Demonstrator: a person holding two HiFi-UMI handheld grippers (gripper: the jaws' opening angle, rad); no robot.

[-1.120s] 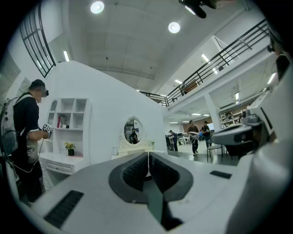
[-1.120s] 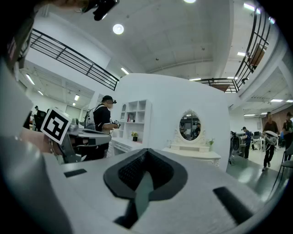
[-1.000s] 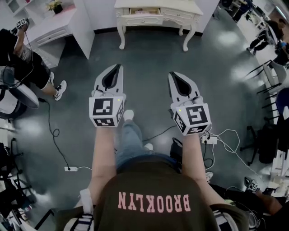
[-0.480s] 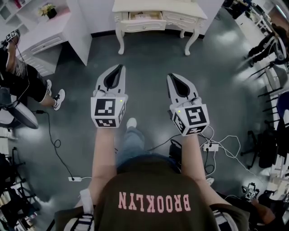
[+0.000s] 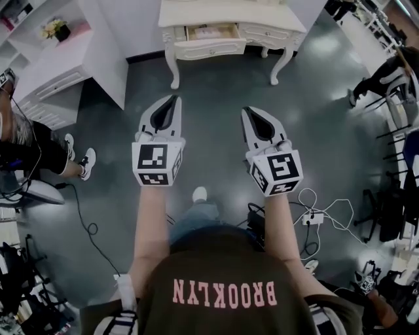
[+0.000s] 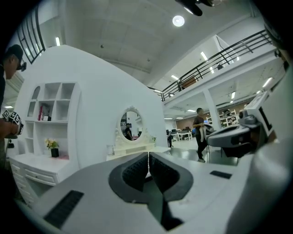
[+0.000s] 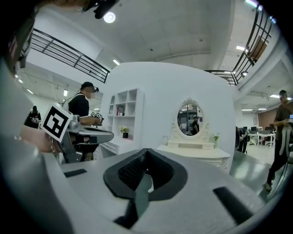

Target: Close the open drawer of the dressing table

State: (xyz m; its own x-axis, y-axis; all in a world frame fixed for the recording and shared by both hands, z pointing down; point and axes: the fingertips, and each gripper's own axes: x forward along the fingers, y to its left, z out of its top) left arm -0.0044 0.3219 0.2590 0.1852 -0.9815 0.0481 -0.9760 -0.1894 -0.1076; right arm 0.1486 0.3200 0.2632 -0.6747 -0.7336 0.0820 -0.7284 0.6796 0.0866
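The white dressing table (image 5: 288,19) stands at the top of the head view, several steps ahead across the grey floor. Its left drawer (image 5: 211,34) is pulled out, with pale things inside. My left gripper (image 5: 172,99) and right gripper (image 5: 247,110) are held side by side, pointing level at the table, well short of it. Both are shut with nothing between the jaws. In the left gripper view, the table's oval mirror (image 6: 131,125) rises above the closed left gripper (image 6: 148,156). The right gripper view shows the dressing table (image 7: 197,153) beyond the closed right gripper (image 7: 146,152).
A white shelf unit with a desk (image 5: 72,52) stands left of the table, with a seated person (image 5: 33,147) near it. Cables and a power strip (image 5: 313,217) lie on the floor at right. Dark chairs (image 5: 393,196) line the right edge. Another person (image 6: 200,133) stands far off.
The dressing table and its open drawer have drawn nearer and lower in the head view as the person walks toward them. Both grippers stay shut, side by side.
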